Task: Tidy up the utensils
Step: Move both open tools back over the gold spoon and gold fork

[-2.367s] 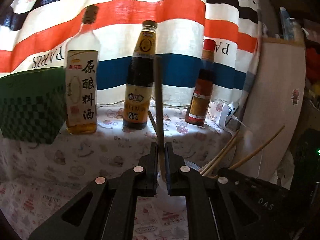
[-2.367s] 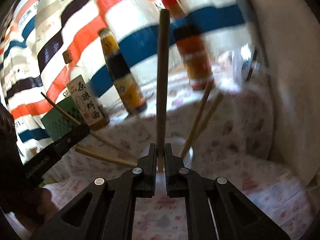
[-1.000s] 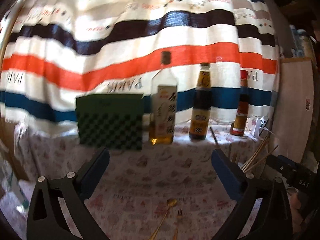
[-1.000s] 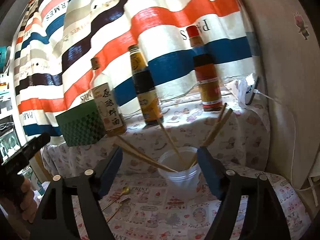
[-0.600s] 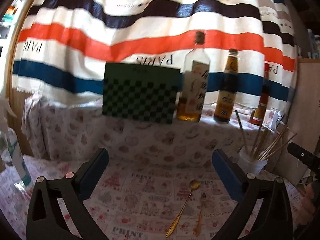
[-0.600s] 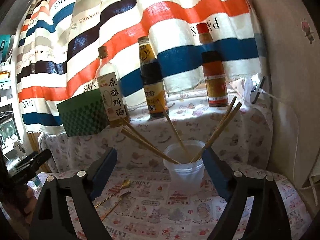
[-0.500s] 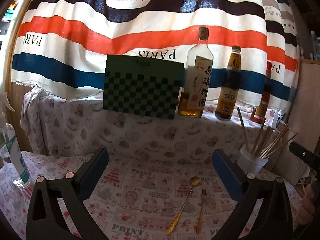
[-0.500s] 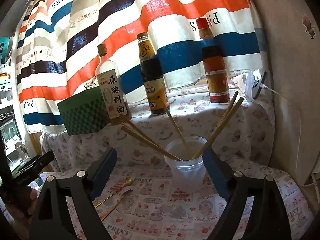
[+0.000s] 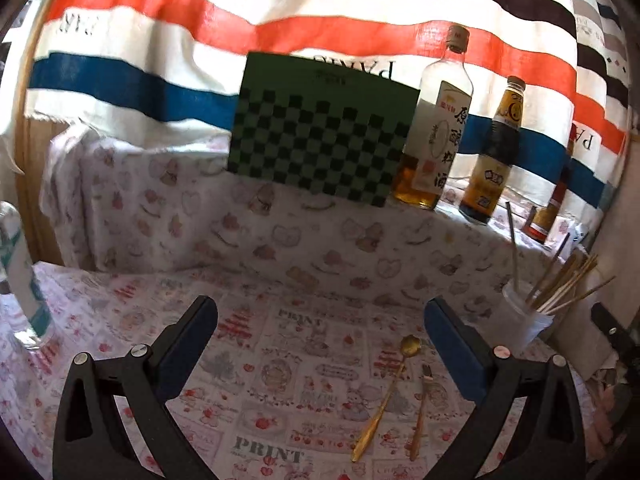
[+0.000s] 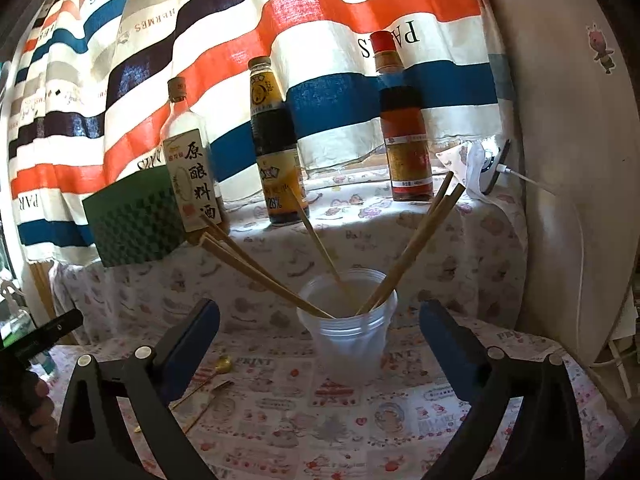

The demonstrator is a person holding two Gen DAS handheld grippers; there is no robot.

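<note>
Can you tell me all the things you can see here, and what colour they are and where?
chopsticks: several, tan, leaning in the cup
cup: one, clear, on the tablecloth
spoon: one, gold, lying on the tablecloth
fork: one, gold, beside the spoon
bottles: three, on the ledge
box: one, green checked, left of the bottles
curtain: striped, behind
left gripper: open, empty
right gripper: just opened wide, empty

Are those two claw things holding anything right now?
No. Both grippers, left and right, are open with nothing between their fingers. The chopsticks stand in the cup; the spoon and fork lie on the table.
</note>
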